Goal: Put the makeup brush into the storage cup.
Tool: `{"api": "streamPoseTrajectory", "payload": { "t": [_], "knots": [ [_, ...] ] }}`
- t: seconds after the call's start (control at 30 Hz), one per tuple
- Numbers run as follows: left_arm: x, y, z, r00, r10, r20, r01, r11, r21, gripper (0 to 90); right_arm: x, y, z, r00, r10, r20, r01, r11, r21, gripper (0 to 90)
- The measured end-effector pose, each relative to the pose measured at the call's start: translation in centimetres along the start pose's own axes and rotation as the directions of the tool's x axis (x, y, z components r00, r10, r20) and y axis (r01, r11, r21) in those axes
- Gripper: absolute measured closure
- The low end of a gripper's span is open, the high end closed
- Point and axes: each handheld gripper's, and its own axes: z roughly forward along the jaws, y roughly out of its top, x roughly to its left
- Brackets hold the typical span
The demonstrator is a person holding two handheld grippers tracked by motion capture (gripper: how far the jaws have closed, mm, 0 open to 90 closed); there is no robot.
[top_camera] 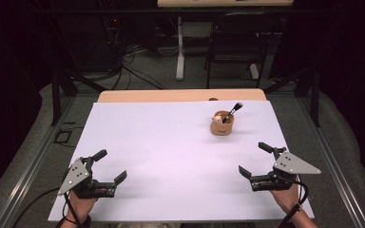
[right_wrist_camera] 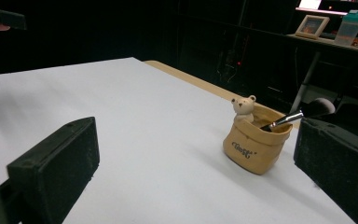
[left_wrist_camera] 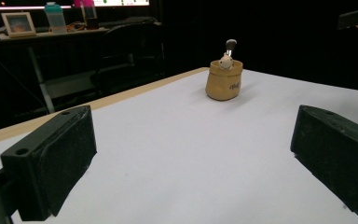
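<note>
Tan ceramic, the bear-trimmed holder [top_camera: 222, 123] stands toward the far right of the white table [top_camera: 171, 156] with a makeup brush [top_camera: 233, 111] leaning out of it. From above, your left gripper [top_camera: 111, 167] and right gripper [top_camera: 255, 160] both sit near the front edge, jaws apart, holding nothing.

In the left gripper view the holder [left_wrist_camera: 223, 80] is well off.

In the right gripper view it [right_wrist_camera: 257, 142] is nearer; pull the slanted brush [right_wrist_camera: 298, 113] sideways and you will likely tip the holder.
</note>
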Motion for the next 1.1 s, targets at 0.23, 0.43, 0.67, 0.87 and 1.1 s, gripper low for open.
{"api": "streamPoseTrajectory", "payload": {
  "t": [0.23,0.43,0.67,0.87,1.1],
  "knots": [
    [0.0,0.0,0.0,1.0000,-0.002,-0.001,0.002,1.0000,0.001,0.0,0.7,-0.5,-1.2,0.9998,0.005,0.017,-0.005,1.000,-0.013,0.0],
    [0.0,0.0,-0.1,1.0000,0.001,0.000,-0.001,1.0000,-0.002,0.0,1.2,-0.8,-2.1,0.9994,-0.003,0.034,0.004,1.000,-0.015,0.0],
    [0.0,0.0,-0.1,1.0000,-0.002,-0.002,0.002,1.0000,-0.004,0.0,1.6,-1.0,-2.5,0.9987,-0.010,0.051,0.011,1.000,-0.014,0.0],
    [0.0,0.0,-0.1,1.0000,-0.002,0.002,0.002,1.0000,-0.002,0.0,1.5,-1.1,-2.5,0.9982,-0.013,0.059,0.013,1.000,-0.010,0.0],
    [0.0,0.0,-0.1,1.0000,0.006,0.003,-0.006,1.0000,0.000,0.0,1.4,-1.0,-2.5,0.9982,-0.017,0.057,0.017,1.000,-0.012,0.0]
  ]
}}
